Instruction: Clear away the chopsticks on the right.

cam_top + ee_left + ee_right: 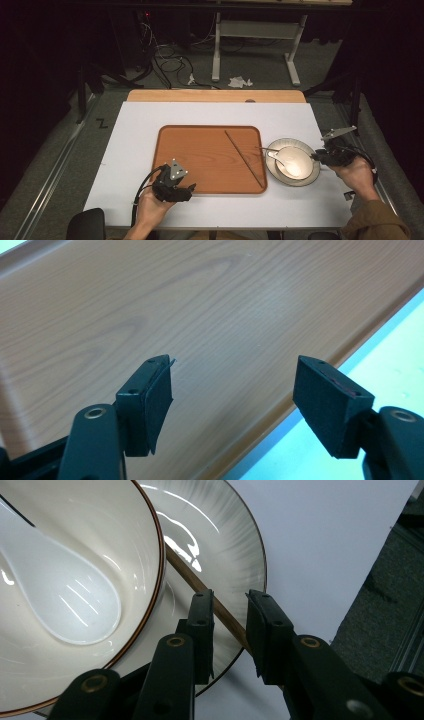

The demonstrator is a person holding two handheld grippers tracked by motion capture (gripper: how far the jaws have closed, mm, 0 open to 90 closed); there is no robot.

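Observation:
A wooden tray (200, 150) lies mid-table with one chopstick (245, 159) slanting across its right half. To its right a grey plate (311, 176) carries a cream bowl (296, 161) with a white spoon (279, 158) in it. In the right gripper view a second chopstick (190, 577) lies on the plate (225, 535) beside the bowl (125, 530) and spoon (65, 595). My right gripper (230, 605) straddles that chopstick at the plate's rim, jaws narrow, with a gap still beside the stick. My left gripper (232, 385) hangs open over the tray's (200, 305) near edge, holding nothing.
The white table (135, 145) has bare room left of the tray and behind it. A wooden strip (215, 96) runs along the far edge. Beyond stand table legs (216, 50), cables and crumpled paper (240, 81) on the floor. The table's right edge lies close to my right hand (357, 175).

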